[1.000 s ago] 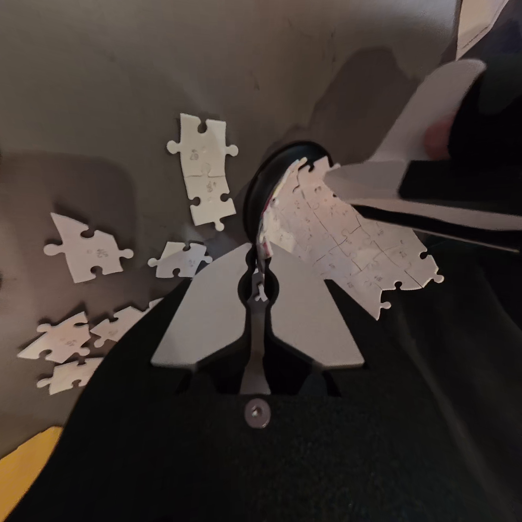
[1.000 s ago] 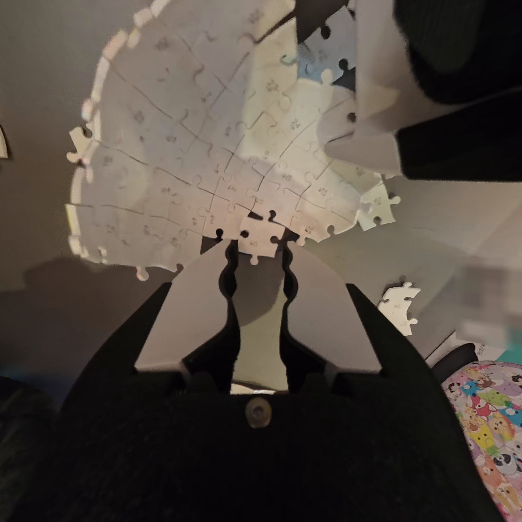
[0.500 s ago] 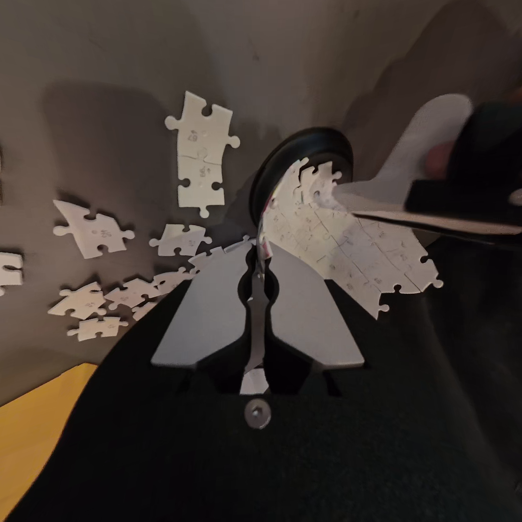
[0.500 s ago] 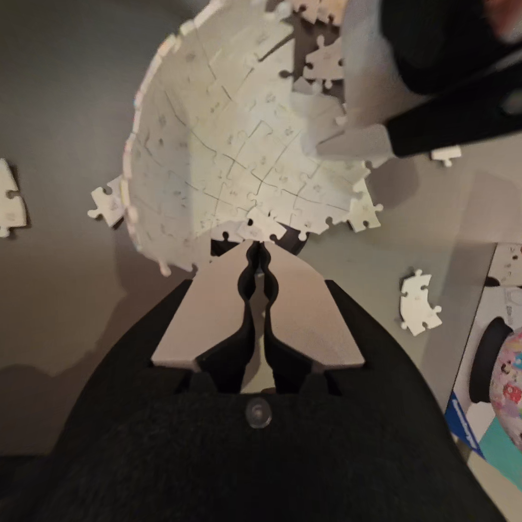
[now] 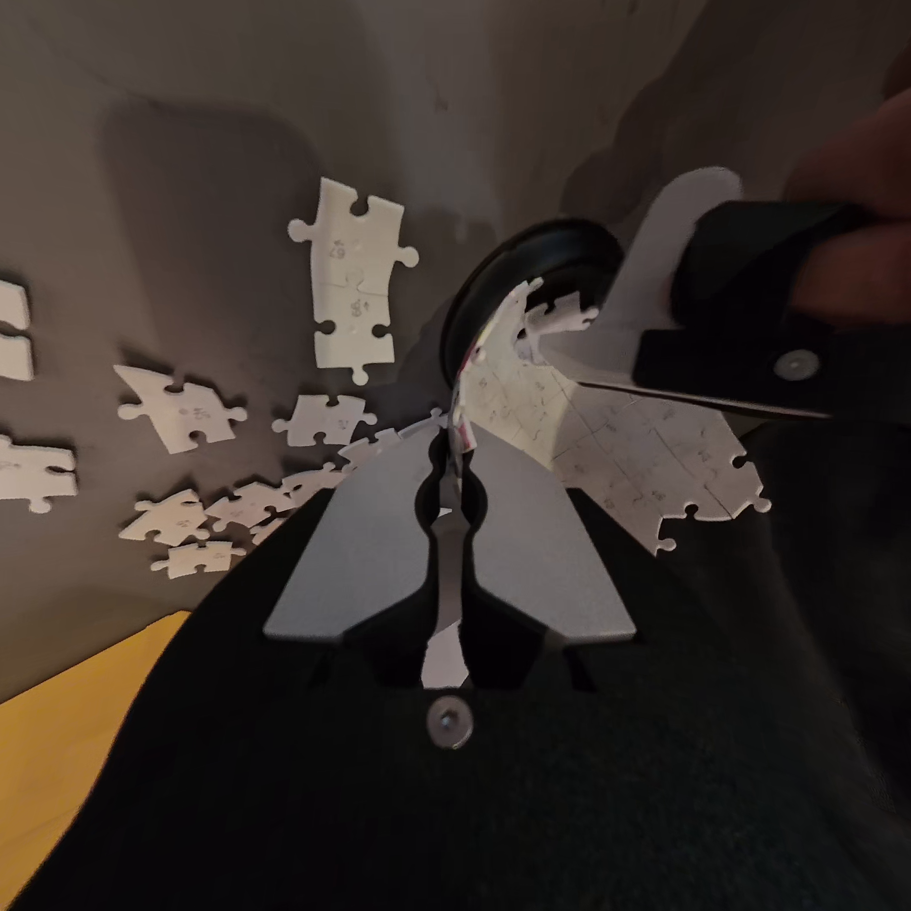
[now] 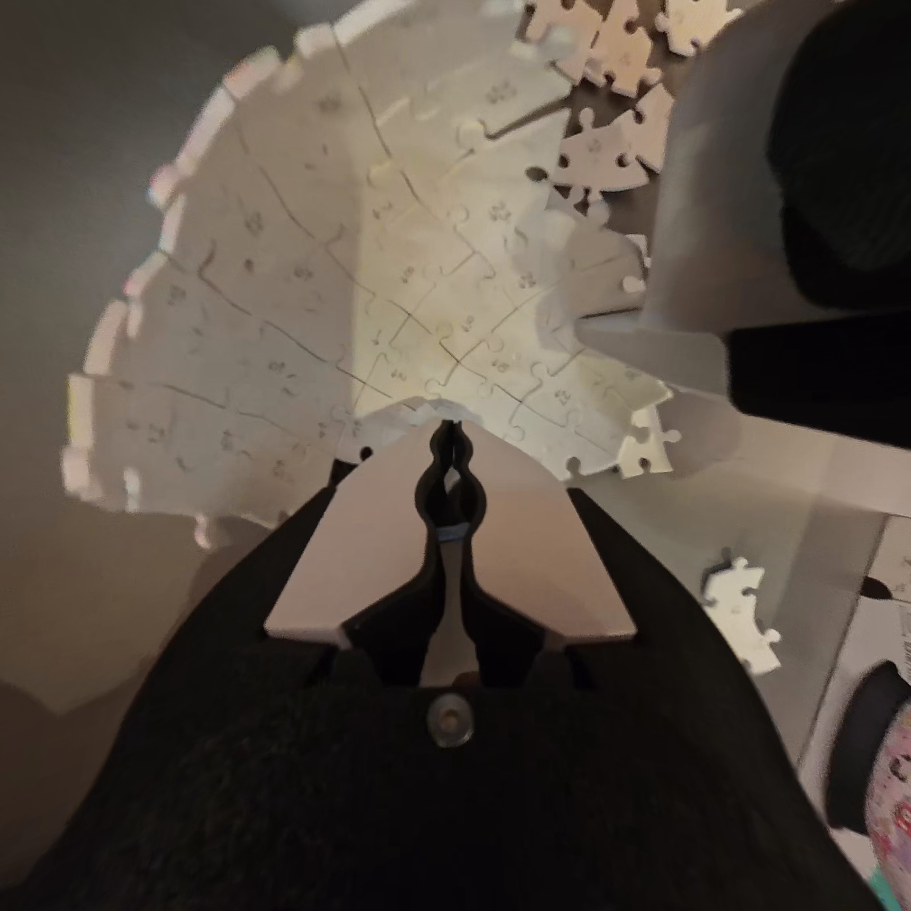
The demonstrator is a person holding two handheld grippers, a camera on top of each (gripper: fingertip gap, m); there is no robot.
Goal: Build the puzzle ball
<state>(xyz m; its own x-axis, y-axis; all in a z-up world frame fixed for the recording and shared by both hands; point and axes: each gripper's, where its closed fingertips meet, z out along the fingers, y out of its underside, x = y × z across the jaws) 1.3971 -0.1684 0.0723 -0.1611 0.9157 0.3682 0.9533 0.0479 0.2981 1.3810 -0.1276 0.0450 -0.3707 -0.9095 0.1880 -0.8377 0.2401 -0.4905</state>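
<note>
The half-built puzzle ball is a curved white shell (image 6: 305,315) seen from its numbered inner side. My left gripper (image 5: 456,438) is shut on the shell's rim, with the shell (image 5: 655,458) fanning out to its right. My right gripper (image 6: 451,426) is shut, its tips pinching the shell's near rim where a piece sits. In the left wrist view the right gripper (image 5: 581,360) reaches in from the right onto the shell. In the right wrist view the left gripper (image 6: 616,330) holds the shell's right side. A black ring stand (image 5: 512,261) lies behind the shell.
Several loose white pieces (image 5: 182,414) lie on the grey table (image 5: 197,148) at the left, including a joined pair (image 5: 355,296). More pieces (image 6: 621,59) lie beyond the shell, and one (image 6: 739,611) at the right. A puzzle box (image 6: 867,729) is at the right, a yellow surface (image 5: 59,729) at the lower left. My right fingertips sit around 6 centimeters from my left ones.
My right gripper has gone from open around a piece at the shell's rim to shut on it. The shell and both grippers have shifted, bringing more loose pieces into view.
</note>
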